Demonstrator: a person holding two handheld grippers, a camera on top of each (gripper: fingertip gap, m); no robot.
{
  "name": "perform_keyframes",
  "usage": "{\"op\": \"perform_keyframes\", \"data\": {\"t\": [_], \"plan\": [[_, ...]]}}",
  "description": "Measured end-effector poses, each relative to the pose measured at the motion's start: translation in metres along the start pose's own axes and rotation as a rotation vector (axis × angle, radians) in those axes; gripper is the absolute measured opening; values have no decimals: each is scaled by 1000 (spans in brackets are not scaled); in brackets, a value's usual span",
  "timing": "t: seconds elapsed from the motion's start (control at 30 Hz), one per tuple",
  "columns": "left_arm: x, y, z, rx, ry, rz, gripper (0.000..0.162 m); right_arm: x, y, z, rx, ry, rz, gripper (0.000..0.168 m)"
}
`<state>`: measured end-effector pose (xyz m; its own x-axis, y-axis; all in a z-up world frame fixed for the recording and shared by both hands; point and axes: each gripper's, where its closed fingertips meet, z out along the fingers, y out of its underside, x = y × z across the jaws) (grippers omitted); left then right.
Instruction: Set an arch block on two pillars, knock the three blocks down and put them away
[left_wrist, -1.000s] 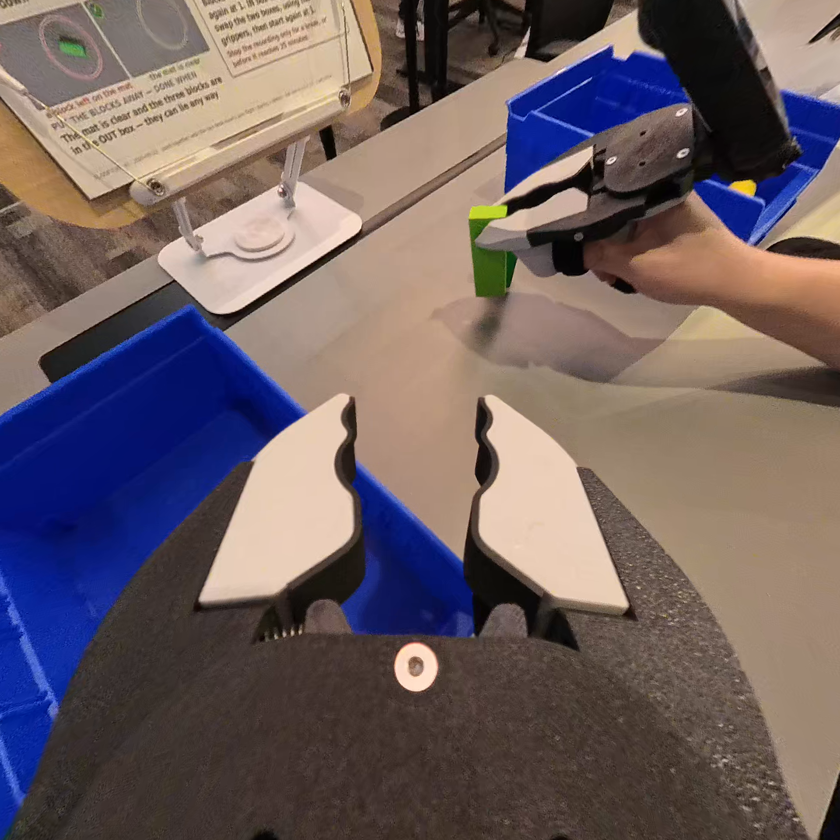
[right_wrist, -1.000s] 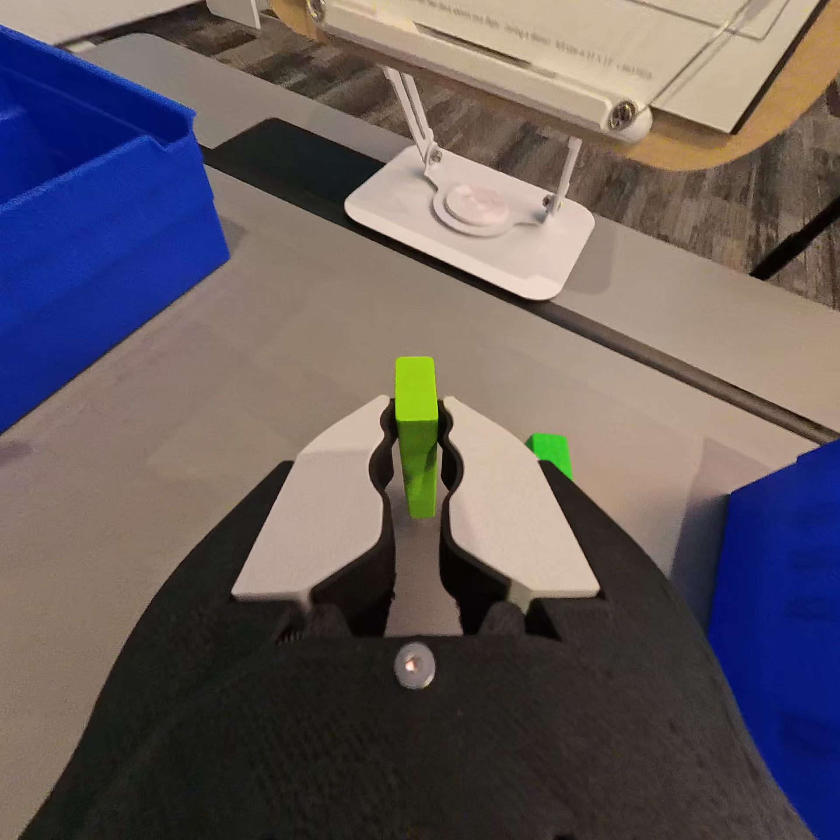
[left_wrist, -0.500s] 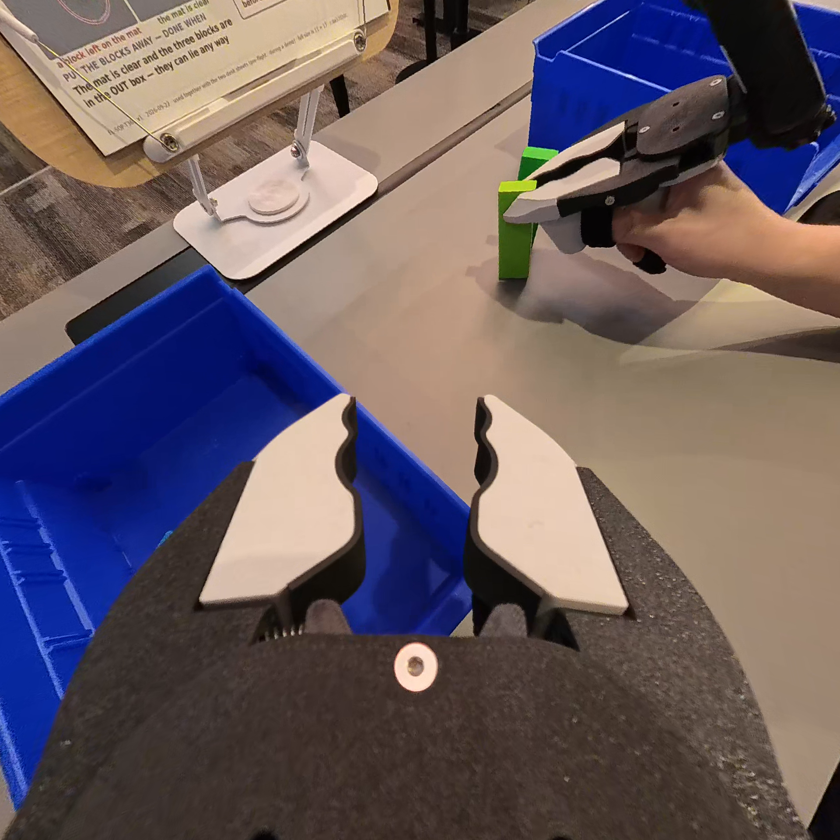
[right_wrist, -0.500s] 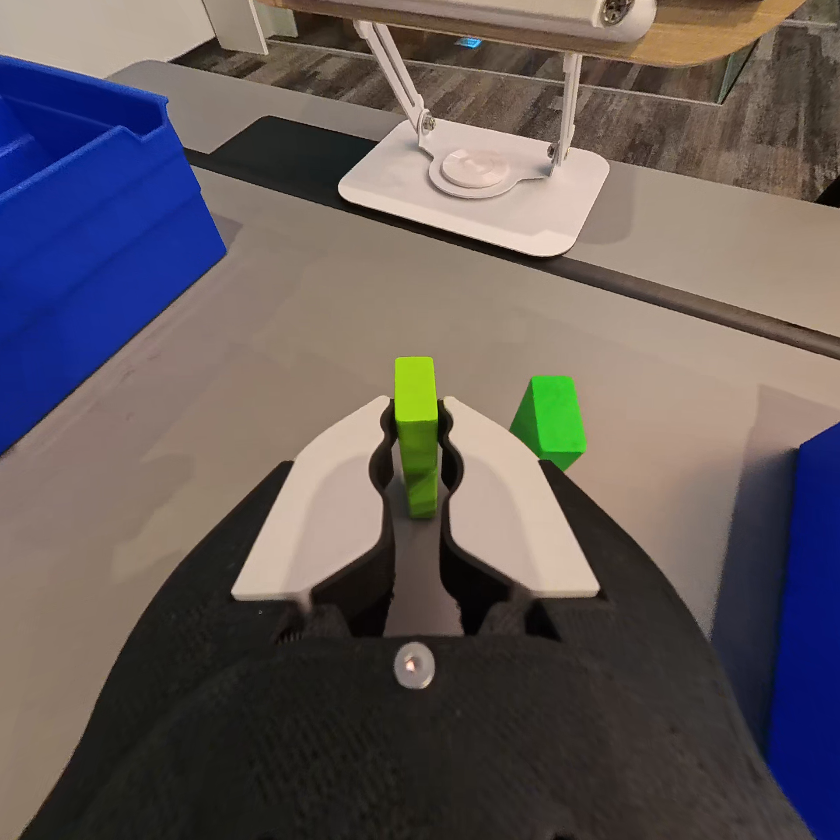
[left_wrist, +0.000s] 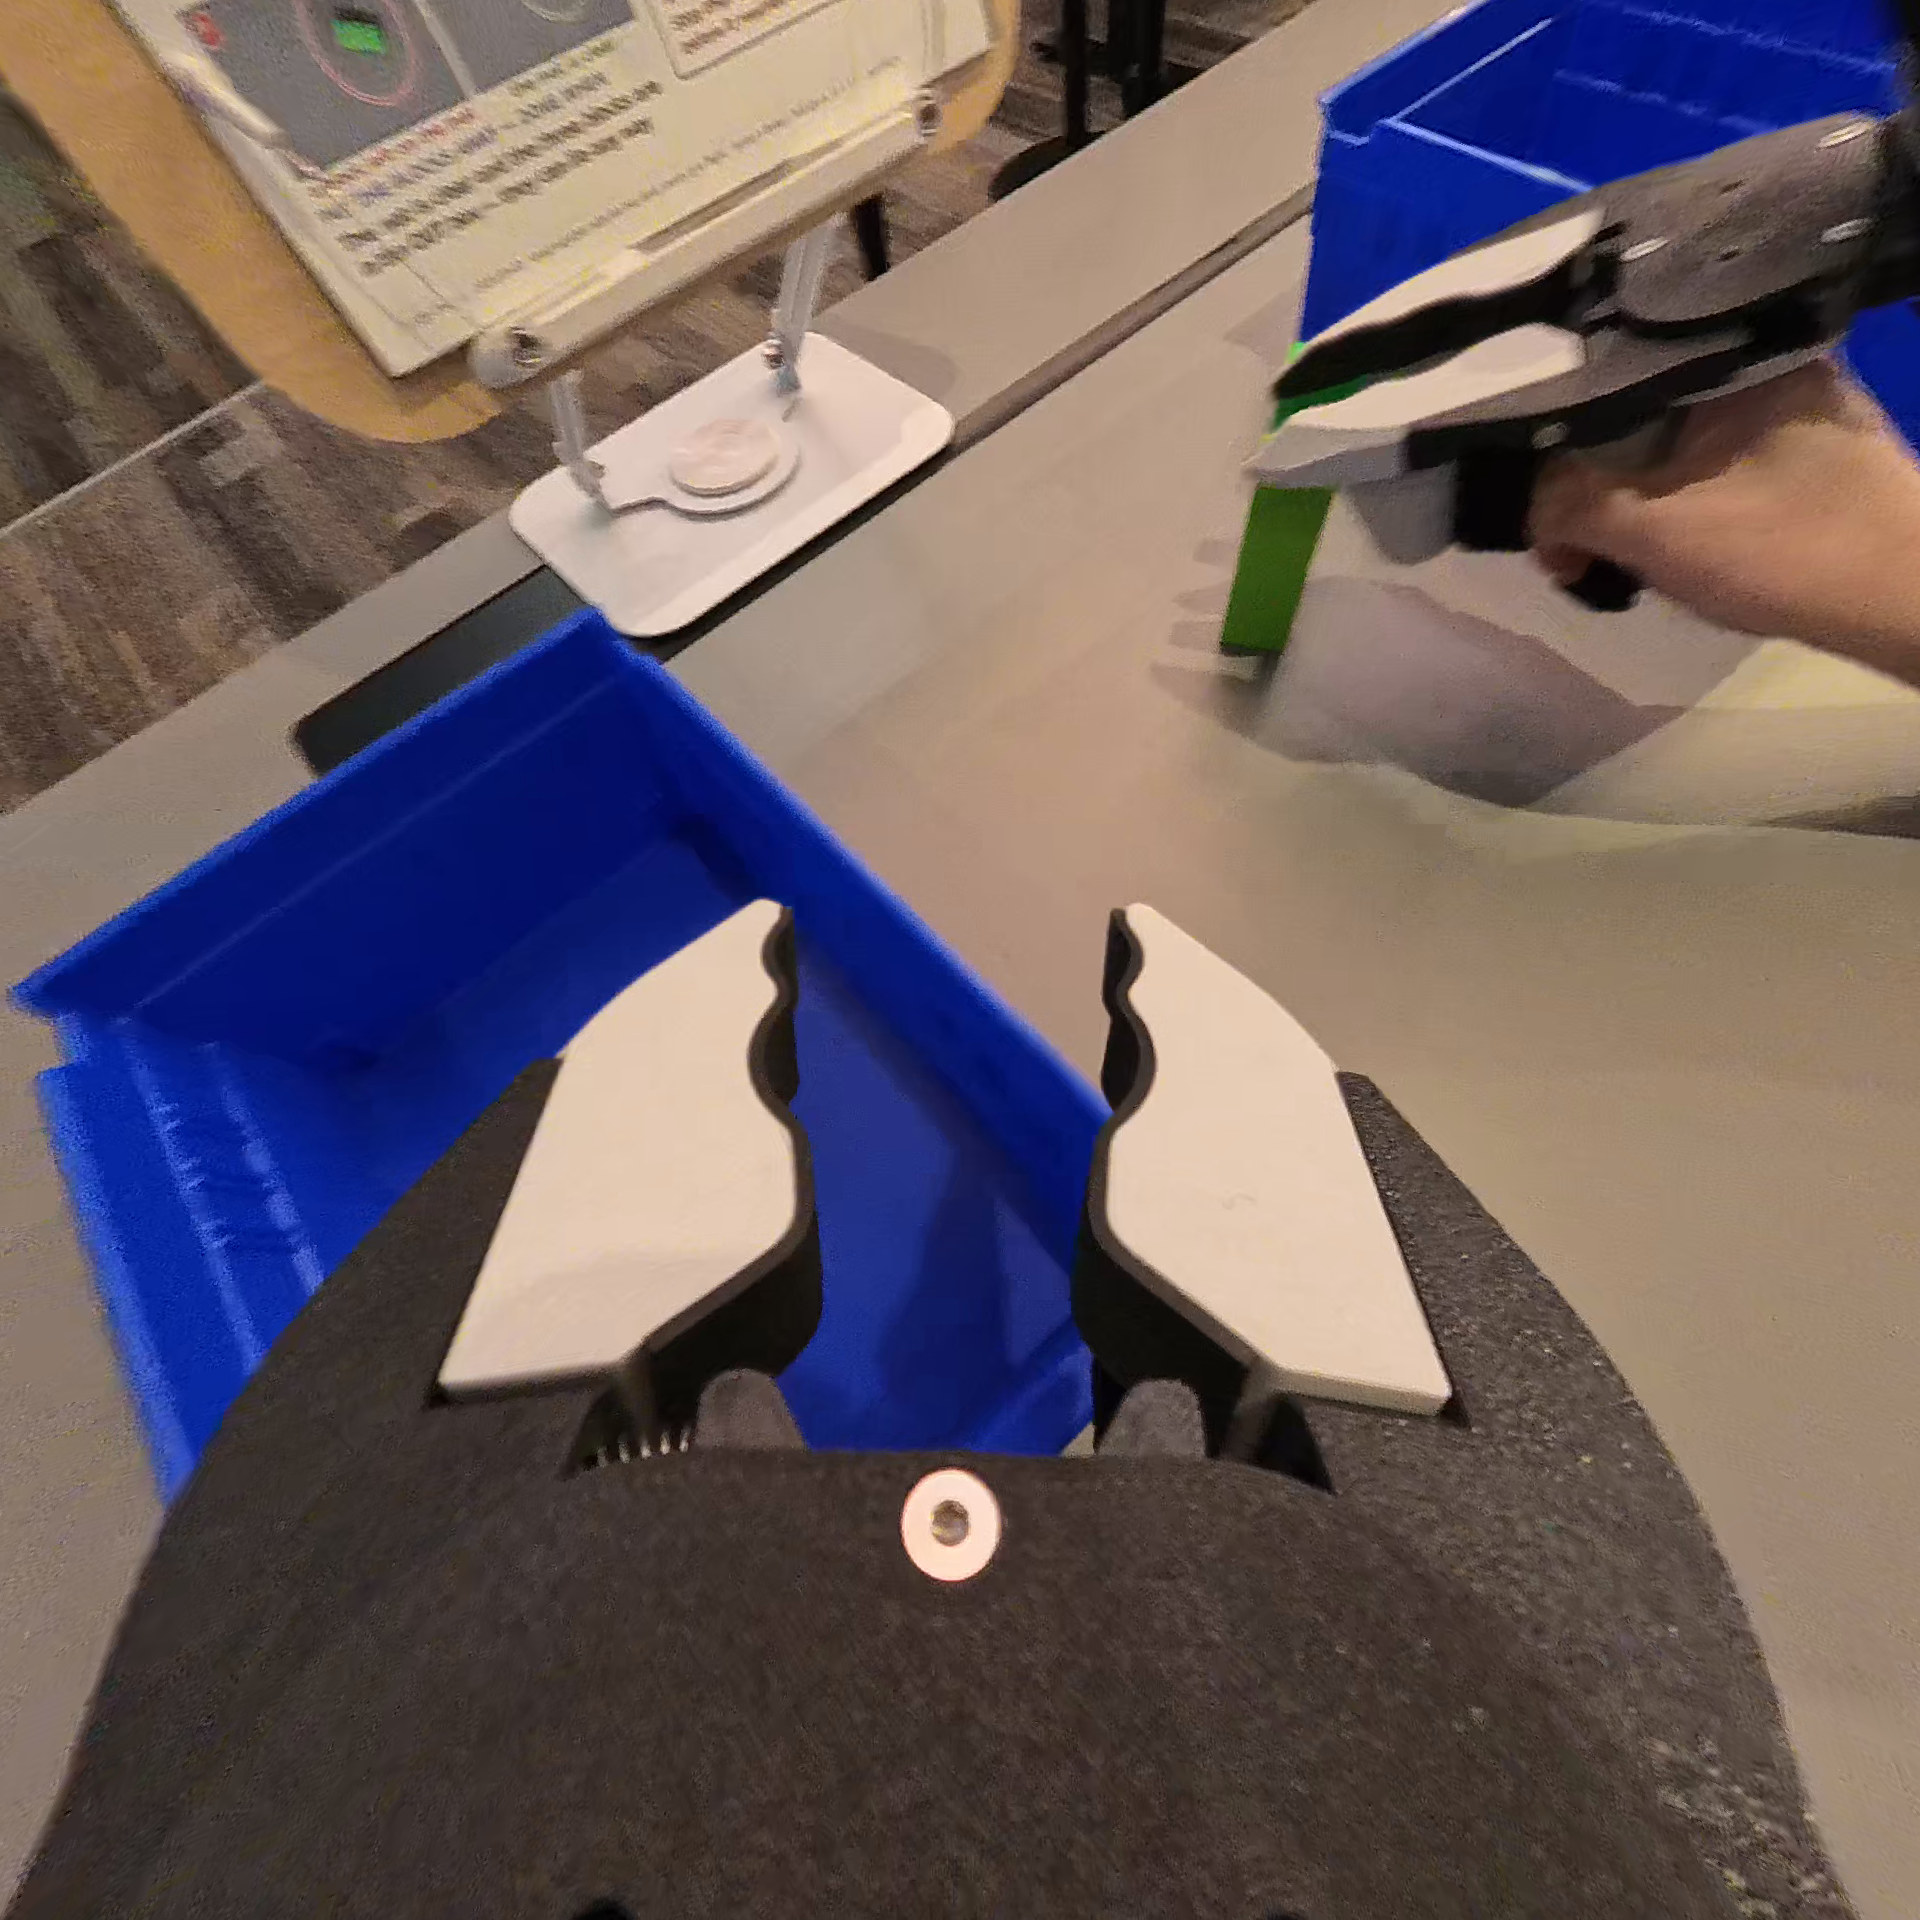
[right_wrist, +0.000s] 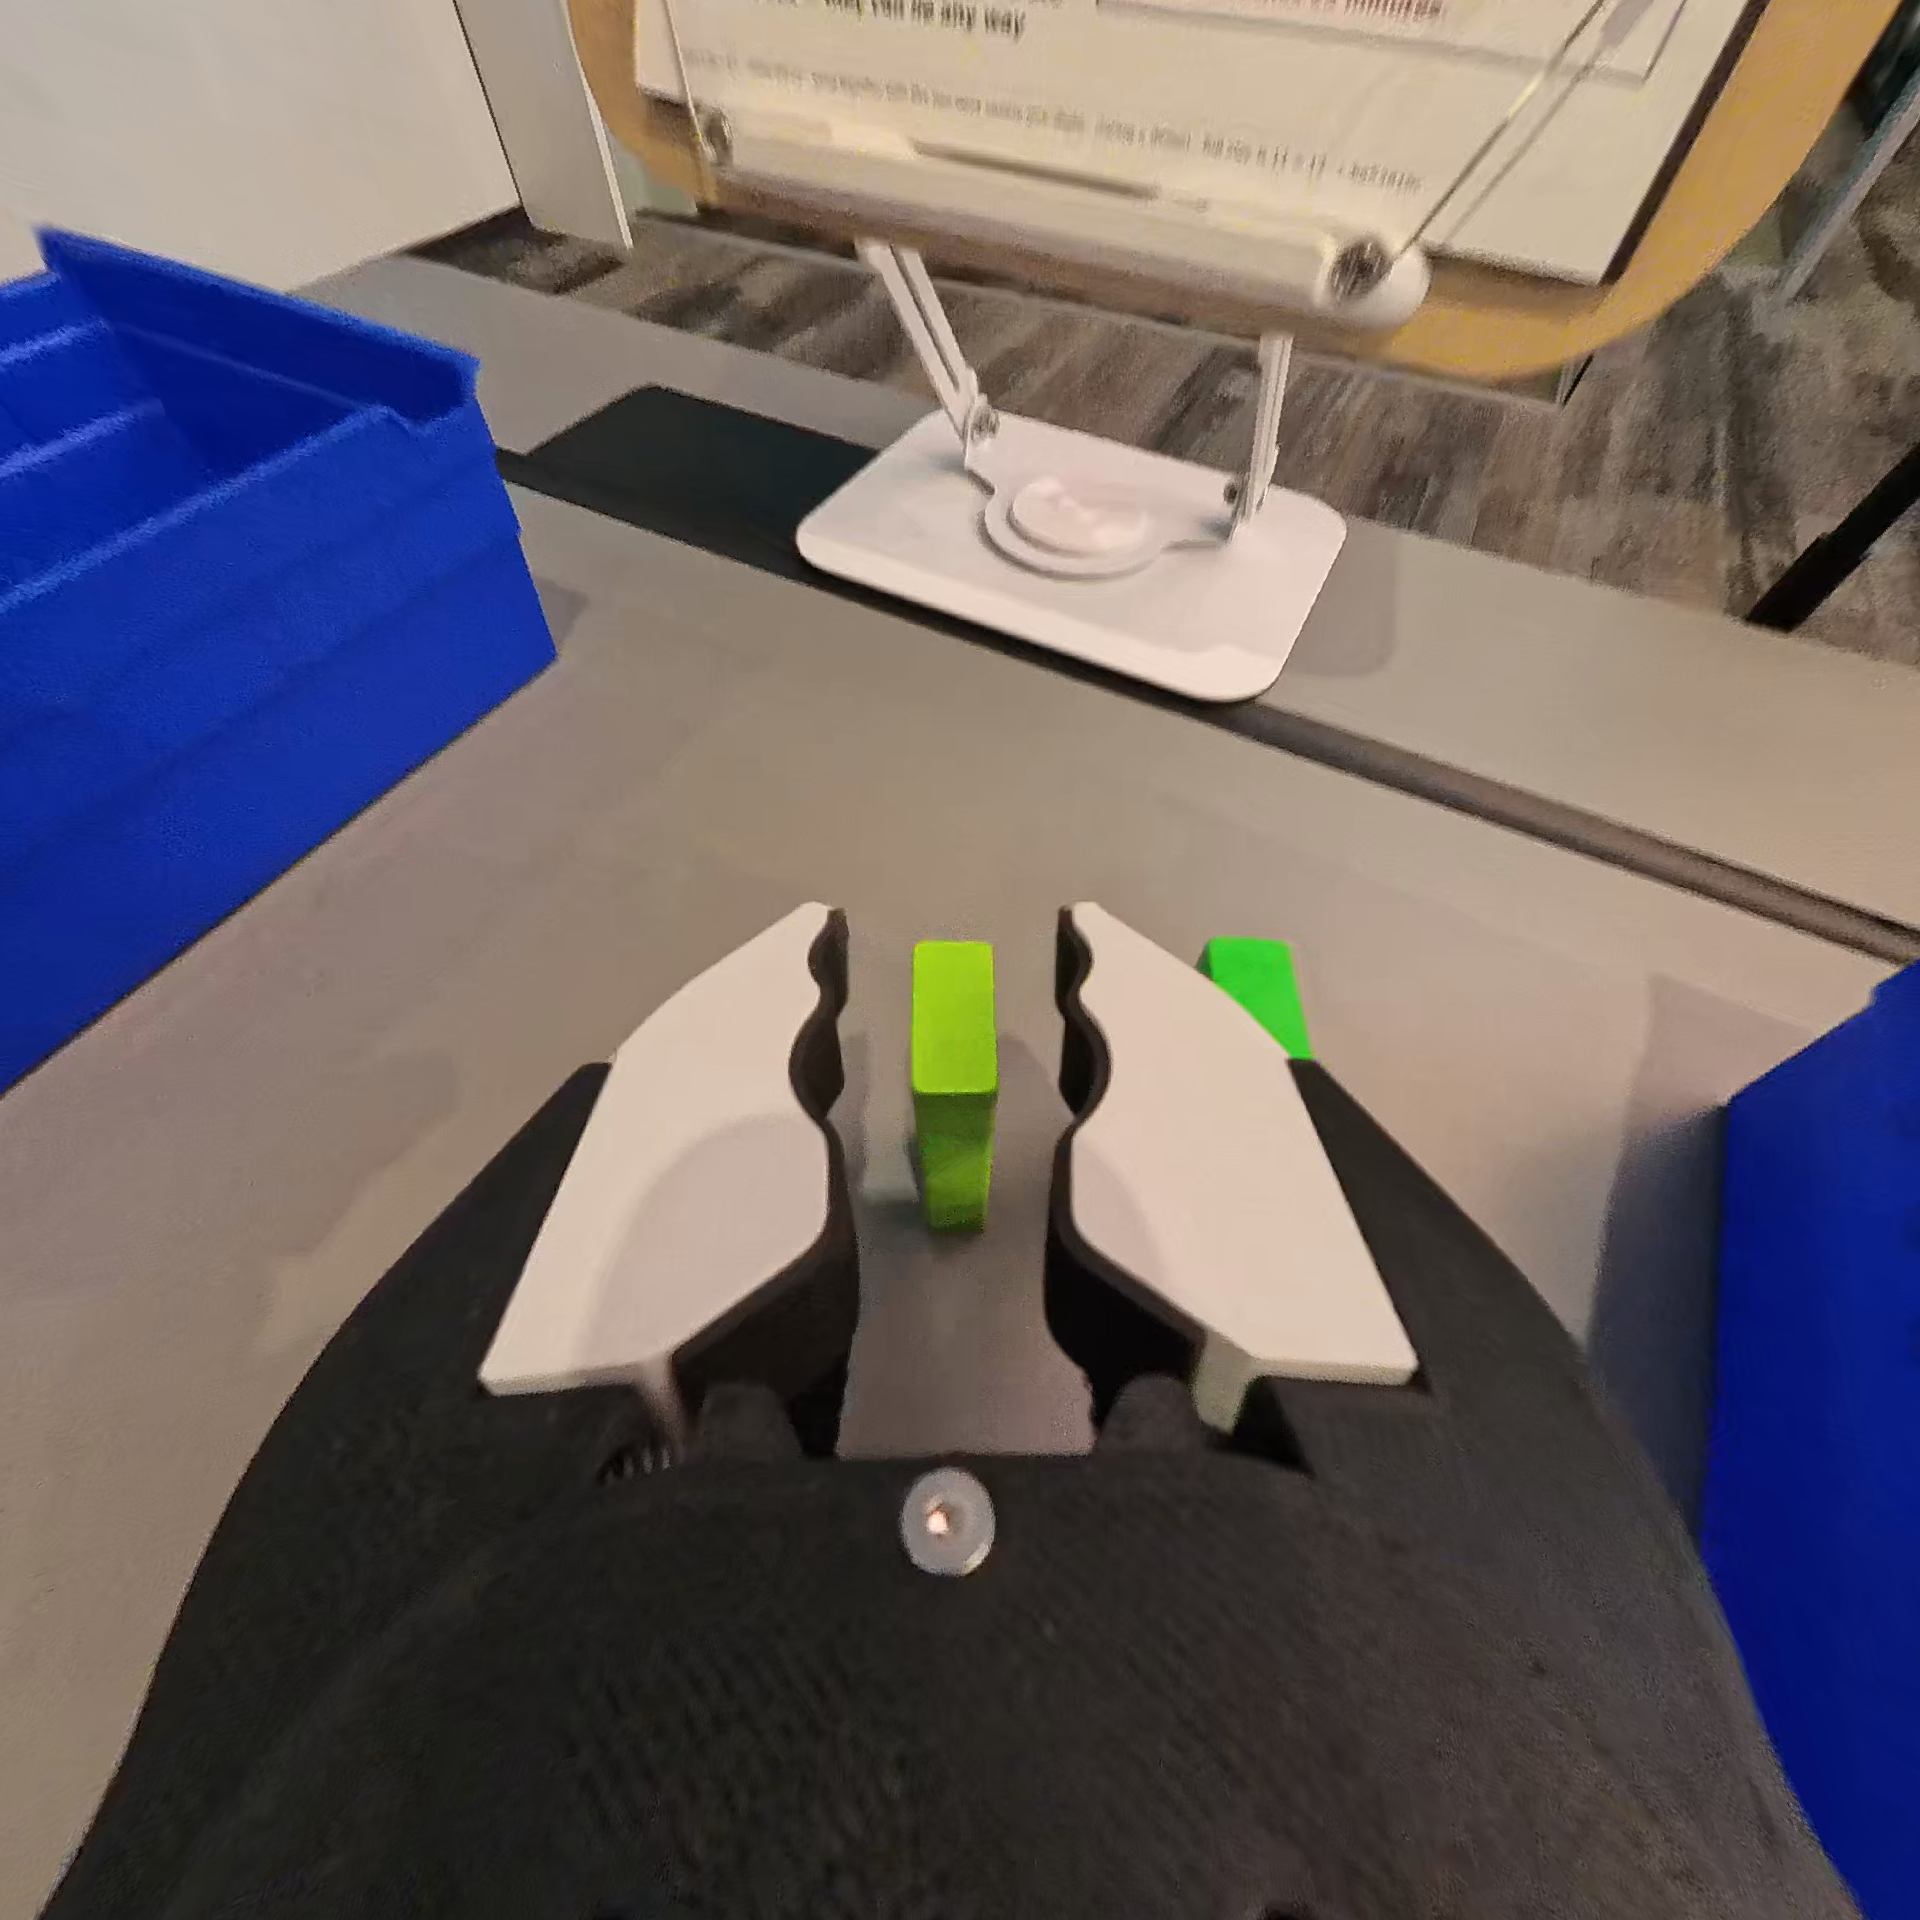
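A lime-green pillar block (right_wrist: 954, 1060) stands upright on the grey table (right_wrist: 727, 831), between the fingers of my right gripper (right_wrist: 951, 925). The jaws are open, with a gap on each side of the block. A darker green pillar (right_wrist: 1257, 987) stands just right of it, partly behind my right finger. In the left wrist view the lime pillar (left_wrist: 1273, 566) stands under the right gripper (left_wrist: 1278, 426), held by a hand. My left gripper (left_wrist: 951, 925) is open and empty, over the near corner of a blue bin (left_wrist: 416, 883).
A second blue bin (left_wrist: 1455, 135) stands at the table's far right, and shows at the right edge of the right wrist view (right_wrist: 1818, 1351). A white stand (right_wrist: 1081, 571) with an instruction sheet sits on the table's far edge. One gripper's finger ends stand about 25 cm off the other's.
My right gripper opened and let go of the lime pillar, which stays standing on the table. My left gripper opened a little wider and shifted over the blue bin.
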<state>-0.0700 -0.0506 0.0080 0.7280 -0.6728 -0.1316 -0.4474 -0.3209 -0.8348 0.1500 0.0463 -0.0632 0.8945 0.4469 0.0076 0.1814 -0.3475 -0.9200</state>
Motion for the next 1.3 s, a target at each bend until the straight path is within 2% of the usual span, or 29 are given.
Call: {"op": "perform_keyframes", "data": {"t": [0.1, 0.27, 0.37, 0.47, 0.57, 0.63, 0.77, 0.87, 0.9, 0.93, 0.97, 1.0, 1.17, 1.3], "plan": [[-37, 15, -8, -76, -129, -13, 59, 1, -20, -14, 55, -4, -17, 40], [-91, 74, 1, -364, -247, -75, 54, -5, -60, -45, 165, -43, -44, 41], [-107, 108, 14, -560, -249, 12, 55, -10, -76, -61, 203, -81, -45, 41], [-111, 129, 22, -704, -271, -96, 61, -11, -84, -71, 222, -111, -26, 42], [-120, 139, 22, -785, -406, -129, 61, -12, -85, -74, 224, -135, -15, 42], [-121, 142, 23, -786, -469, -204, 63, -12, -82, -72, 204, -144, -17, 42], [-116, 153, 33, -782, -443, -396, 78, -12, -79, -70, 174, -157, -25, 42], [-124, 169, 33, -852, -487, -445, 82, -8, -85, -76, 183, -162, -25, 42], [-125, 173, 34, -871, -488, -451, 81, -5, -90, -81, 197, -163, -19, 42], [-125, 177, 36, -887, -478, -465, 71, -2, -94, -85, 212, -162, -11, 42], [-122, 180, 39, -895, -446, -484, 49, 2, -99, -90, 228, -161, -1, 42], [-122, 179, 42, -878, -430, -494, 42, 6, -103, -95, 243, -162, 9, 43], [-126, 181, 37, -865, -399, -505, 41, 25, -113, -108, 283, -182, 82, 43], [-124, 165, 23, -784, -378, -506, 41, 25, -107, -101, 263, -244, 147, 42]]}}
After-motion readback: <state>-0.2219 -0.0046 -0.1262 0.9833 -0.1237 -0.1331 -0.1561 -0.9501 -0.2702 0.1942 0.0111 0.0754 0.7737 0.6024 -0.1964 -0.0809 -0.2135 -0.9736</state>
